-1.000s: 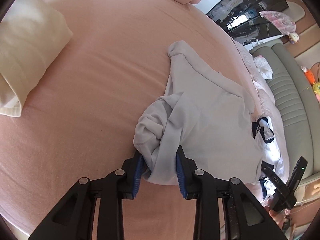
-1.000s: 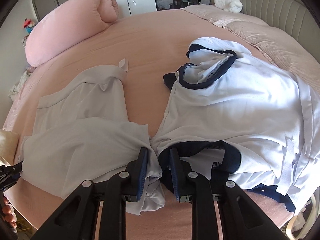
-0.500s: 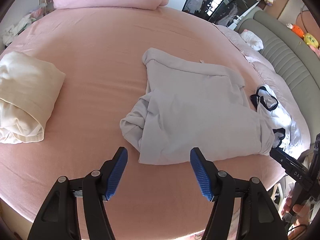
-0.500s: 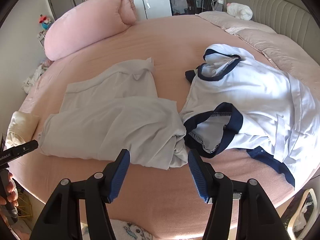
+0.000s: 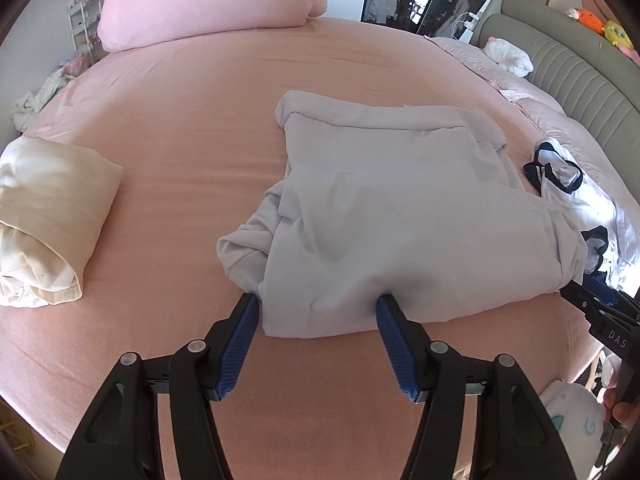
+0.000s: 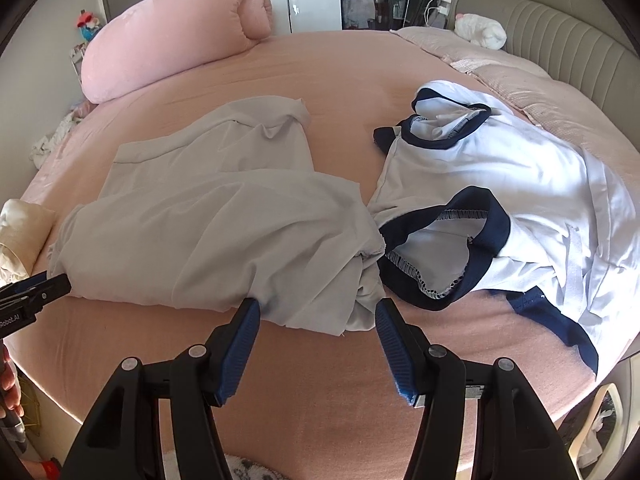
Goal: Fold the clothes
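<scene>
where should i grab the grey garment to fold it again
Take the grey garment along its near folded edge, coming from the near side of the bed: the left gripper at the thick left corner, the right gripper at the bunched right corner. That edge is layered and raised. Both grippers' jaws are closing with cloth between the fingers.

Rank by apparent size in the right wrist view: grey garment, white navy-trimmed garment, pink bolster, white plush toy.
1-2. grey garment and white navy-trimmed garment: look alike, not ranked.
3. pink bolster, though it lies farther back, so true size is unsure.
4. white plush toy, far back by the headboard.
</scene>
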The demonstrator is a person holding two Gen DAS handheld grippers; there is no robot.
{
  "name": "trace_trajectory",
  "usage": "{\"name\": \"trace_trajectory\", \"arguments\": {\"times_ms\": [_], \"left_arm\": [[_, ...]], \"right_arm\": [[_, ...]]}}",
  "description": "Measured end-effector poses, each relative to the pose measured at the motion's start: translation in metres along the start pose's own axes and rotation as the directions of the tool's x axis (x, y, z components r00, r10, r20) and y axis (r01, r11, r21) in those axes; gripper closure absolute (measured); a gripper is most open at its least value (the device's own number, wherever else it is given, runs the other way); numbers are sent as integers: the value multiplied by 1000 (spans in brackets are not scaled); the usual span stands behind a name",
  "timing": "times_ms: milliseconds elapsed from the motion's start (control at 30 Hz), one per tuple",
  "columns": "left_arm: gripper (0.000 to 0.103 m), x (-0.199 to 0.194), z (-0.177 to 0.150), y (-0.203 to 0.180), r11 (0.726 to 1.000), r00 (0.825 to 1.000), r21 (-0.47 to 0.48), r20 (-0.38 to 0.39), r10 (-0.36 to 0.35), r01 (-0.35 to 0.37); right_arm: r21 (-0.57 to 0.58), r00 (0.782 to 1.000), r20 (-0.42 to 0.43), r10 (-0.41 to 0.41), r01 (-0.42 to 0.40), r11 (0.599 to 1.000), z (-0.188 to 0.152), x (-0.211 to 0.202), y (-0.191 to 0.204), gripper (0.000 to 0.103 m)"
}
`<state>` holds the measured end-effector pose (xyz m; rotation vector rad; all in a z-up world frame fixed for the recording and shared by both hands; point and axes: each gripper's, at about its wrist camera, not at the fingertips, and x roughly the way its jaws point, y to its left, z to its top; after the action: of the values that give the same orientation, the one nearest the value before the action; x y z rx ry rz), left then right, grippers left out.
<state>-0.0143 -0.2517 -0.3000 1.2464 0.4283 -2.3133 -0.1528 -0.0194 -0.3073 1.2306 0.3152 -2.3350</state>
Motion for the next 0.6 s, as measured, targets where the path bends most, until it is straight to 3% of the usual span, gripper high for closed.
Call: {"name": "trace_trajectory", "arguments": {"times_ms": [67,200,300,400,467,533,600], "left_arm": [[65,0,-1,-5,999,999,21,15,40,-40],[74,-1,-6,-8,988,990,66,29,138,-140],[74,3,-7,10,994,994,-5,-2,107,-107],[74,4,-4,13,992,992,16,-7,127,-127],[74,5,-2,12,990,990,29,-10,142,-142],[73,5,0,11,984,985,47,-11,172,-171],[73,1,0,14,965,967,62,10,256,-256]], "right_arm": [[-21,1000,-5,-27,27,999,-1,3,5,73],[-72,987,4,-163,163,984,-1,6,17,81],[-56,975,3,-221,221,974,2,7,11,81],[-57,964,-8,-266,266,962,4,11,-4,81],[-18,970,-27,-241,240,971,5,11,-18,81],[13,976,-46,-211,212,977,6,11,-28,81],[0,969,-59,-239,239,971,5,10,-29,82]]}}
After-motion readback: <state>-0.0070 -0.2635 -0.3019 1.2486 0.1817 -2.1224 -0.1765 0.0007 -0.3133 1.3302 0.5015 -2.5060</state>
